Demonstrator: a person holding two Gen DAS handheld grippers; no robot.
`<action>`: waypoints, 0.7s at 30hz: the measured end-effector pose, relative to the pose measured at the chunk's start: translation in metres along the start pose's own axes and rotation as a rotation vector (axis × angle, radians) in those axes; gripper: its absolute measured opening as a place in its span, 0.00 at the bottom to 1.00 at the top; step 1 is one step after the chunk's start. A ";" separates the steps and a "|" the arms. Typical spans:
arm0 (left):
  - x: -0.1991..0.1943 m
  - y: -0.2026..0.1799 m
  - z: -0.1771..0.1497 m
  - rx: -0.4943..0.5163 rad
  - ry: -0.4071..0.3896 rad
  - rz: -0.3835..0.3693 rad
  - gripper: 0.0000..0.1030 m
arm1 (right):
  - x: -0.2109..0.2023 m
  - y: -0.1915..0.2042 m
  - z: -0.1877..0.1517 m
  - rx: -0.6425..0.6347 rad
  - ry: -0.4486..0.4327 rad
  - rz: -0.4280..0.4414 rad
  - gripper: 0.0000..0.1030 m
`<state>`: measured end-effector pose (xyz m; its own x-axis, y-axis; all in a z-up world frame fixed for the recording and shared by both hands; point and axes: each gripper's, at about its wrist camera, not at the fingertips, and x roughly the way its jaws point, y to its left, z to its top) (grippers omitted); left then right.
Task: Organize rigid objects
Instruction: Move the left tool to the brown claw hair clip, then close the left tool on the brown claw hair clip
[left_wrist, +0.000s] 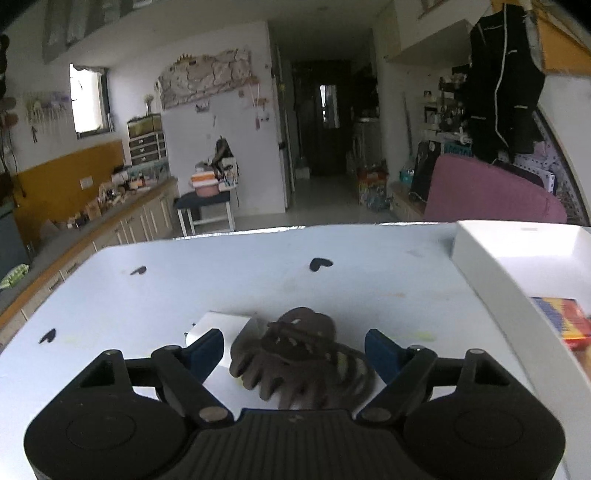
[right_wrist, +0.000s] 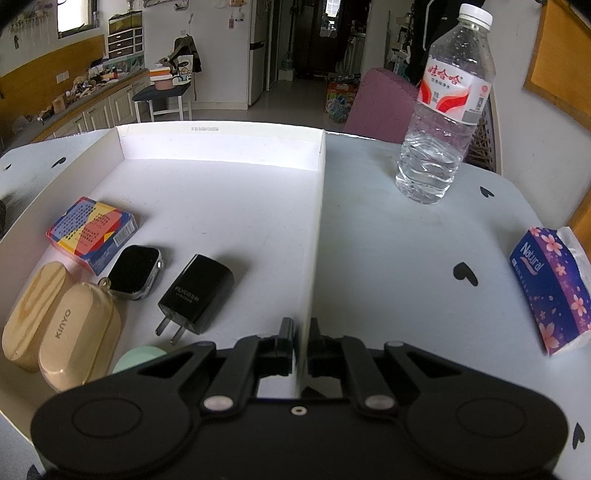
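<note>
Left wrist view: the left tool (left_wrist: 293, 352) hangs low over the pale blue table (left_wrist: 221, 280), its blue-padded fingers (left_wrist: 207, 349) standing wide. A dark brown hair claw clip (left_wrist: 303, 354) lies on the table between them at lower centre, with a gap to each pad, so nothing is gripped. A small white box (left_wrist: 225, 325) sits just behind and left of the clip, touching it or nearly so. At the right edge of the frame runs the wall of a white cardboard tray (left_wrist: 491, 266), with a colourful card pack (left_wrist: 565, 325) showing inside it.

Right wrist view: the right tool (right_wrist: 301, 332) at bottom centre is pinched narrow on the tray's right-hand wall (right_wrist: 314, 229), one finger on each side of the thin card. Inside the tray, in the lower left of the frame, lie two beige cases (right_wrist: 79, 332) side by side, a smartwatch body (right_wrist: 135, 271), a black plug charger (right_wrist: 197, 293) and a mint green object (right_wrist: 138, 358) half hidden by the tool. Outside the tray, a water bottle (right_wrist: 443, 110) stands upright at upper right and a purple tissue pack (right_wrist: 550, 288) lies at the right edge
</note>
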<state>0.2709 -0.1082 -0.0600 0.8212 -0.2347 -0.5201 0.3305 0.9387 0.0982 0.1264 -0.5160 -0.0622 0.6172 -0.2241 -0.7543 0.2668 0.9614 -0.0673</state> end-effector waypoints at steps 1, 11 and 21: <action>0.004 0.002 0.000 -0.007 0.003 -0.020 0.83 | 0.000 0.000 0.000 -0.002 -0.001 -0.001 0.07; -0.012 -0.006 -0.018 -0.070 -0.008 -0.088 0.83 | 0.000 0.000 0.000 -0.002 -0.001 -0.001 0.07; -0.043 -0.039 -0.030 0.011 0.053 -0.181 0.83 | 0.000 0.001 0.000 -0.006 -0.002 -0.002 0.08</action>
<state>0.2089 -0.1277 -0.0669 0.7224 -0.3853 -0.5741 0.4756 0.8796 0.0080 0.1263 -0.5153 -0.0620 0.6178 -0.2265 -0.7530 0.2641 0.9617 -0.0726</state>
